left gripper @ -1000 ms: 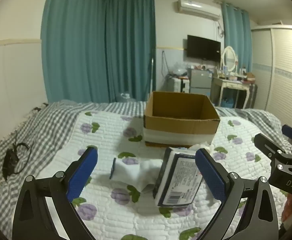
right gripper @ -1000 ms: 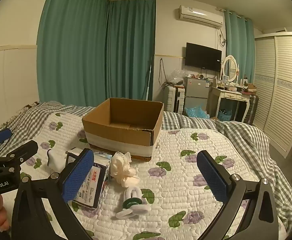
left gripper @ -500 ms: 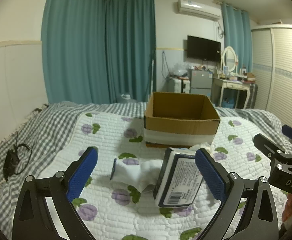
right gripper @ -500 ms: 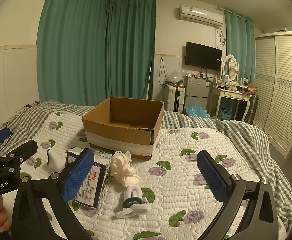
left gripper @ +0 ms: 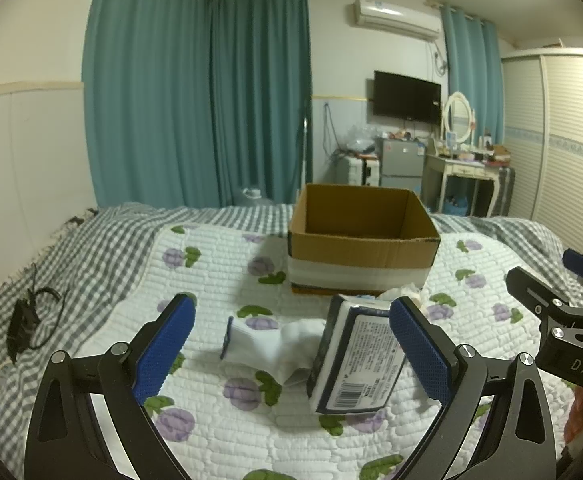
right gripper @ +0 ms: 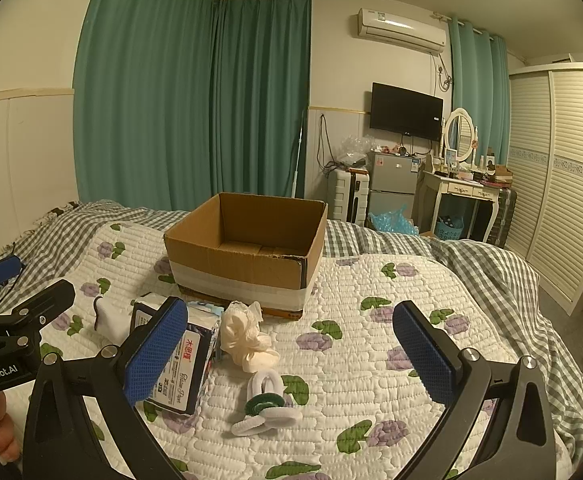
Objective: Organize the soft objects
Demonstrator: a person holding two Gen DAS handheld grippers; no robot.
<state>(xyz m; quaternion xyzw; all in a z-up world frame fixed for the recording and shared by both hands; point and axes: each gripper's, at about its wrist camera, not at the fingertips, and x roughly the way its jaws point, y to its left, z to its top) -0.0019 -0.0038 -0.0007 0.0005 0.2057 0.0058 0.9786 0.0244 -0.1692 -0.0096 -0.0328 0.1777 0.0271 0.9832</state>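
An open, empty cardboard box [left gripper: 361,250] [right gripper: 247,252] stands on the quilted bed. In front of it lie a white sock [left gripper: 269,342] [right gripper: 109,318], a pack of tissues [left gripper: 355,364] [right gripper: 181,362], a cream scrunchie [right gripper: 247,340], and white and green hair ties [right gripper: 265,402]. My left gripper [left gripper: 291,354] is open and empty above the sock and tissue pack. My right gripper [right gripper: 291,360] is open and empty above the scrunchie and hair ties. Each gripper shows at the edge of the other's view.
A black cable and charger [left gripper: 27,320] lie on the checked blanket at the left. Beyond the bed stand a small fridge [right gripper: 393,182], a white dressing table [right gripper: 465,196] and a louvred wardrobe [right gripper: 563,184]. The bed edge drops off at the right.
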